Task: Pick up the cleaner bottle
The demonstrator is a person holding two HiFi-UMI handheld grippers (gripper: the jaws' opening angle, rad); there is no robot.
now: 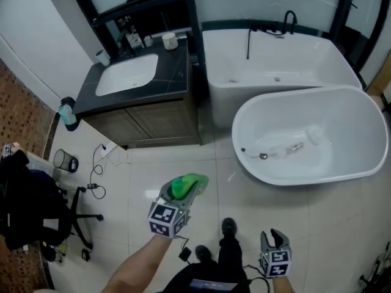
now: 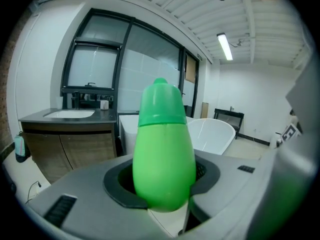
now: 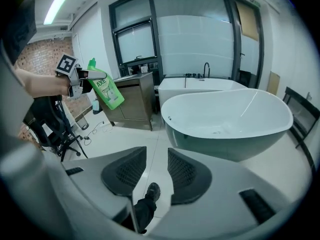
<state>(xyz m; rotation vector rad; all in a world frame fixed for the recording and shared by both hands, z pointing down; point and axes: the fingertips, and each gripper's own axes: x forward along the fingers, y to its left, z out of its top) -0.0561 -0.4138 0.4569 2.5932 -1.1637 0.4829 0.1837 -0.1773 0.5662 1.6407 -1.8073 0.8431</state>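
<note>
The green cleaner bottle [image 1: 188, 183] hangs in the air above the tiled floor, with my left gripper [image 1: 183, 191] shut on it. In the left gripper view the bottle [image 2: 162, 149] fills the gap between the two dark pads, cap end pointing away. The right gripper view shows the same bottle [image 3: 107, 90] at the upper left, held by my left gripper [image 3: 85, 79]. My right gripper [image 1: 276, 237] is low at the right, near the person's feet. Its pads [image 3: 185, 176] stand a narrow gap apart with nothing between them.
An oval white bathtub [image 1: 305, 96] stands at the right, with a rectangular tub [image 1: 275, 47] behind it. A dark vanity with a white sink [image 1: 131, 75] is at the upper left. An office chair [image 1: 36, 206], a wire bin [image 1: 63, 160] and cables [image 1: 98, 163] lie at the left.
</note>
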